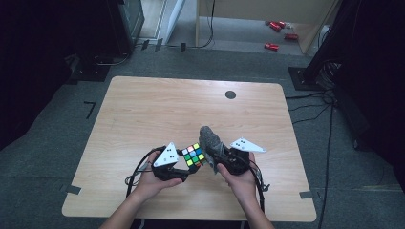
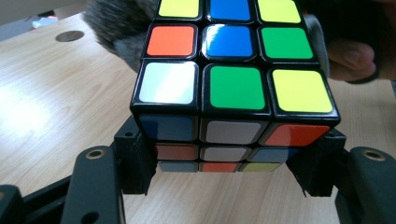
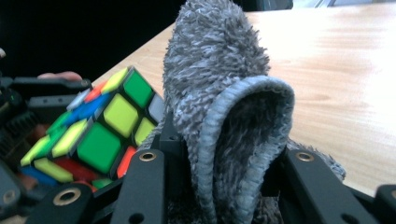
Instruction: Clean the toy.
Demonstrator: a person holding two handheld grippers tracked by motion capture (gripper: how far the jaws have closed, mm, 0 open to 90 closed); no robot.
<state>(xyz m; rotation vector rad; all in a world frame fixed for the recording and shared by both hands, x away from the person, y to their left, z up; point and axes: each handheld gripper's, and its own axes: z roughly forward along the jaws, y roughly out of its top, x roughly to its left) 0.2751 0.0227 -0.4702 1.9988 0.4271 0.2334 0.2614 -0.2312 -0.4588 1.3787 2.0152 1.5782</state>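
Grey microfibre cloth [image 1: 210, 139], clenched in the right gripper [image 1: 216, 164], presses the puzzle cube [image 1: 193, 155] clamped by the left gripper [image 1: 187, 171] above the wooden table [image 1: 143, 109]; steady, light strokes beside the cube's stickered faces look wisest.

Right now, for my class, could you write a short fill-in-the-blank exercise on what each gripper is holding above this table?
1. The left gripper is shut on a ____ cube.
2. The right gripper is shut on a fluffy ____ cloth.
3. The cloth sits against the cube's ____ side in the high view.
4. The table has a ____ top.

Missing words: puzzle; grey; right; wooden
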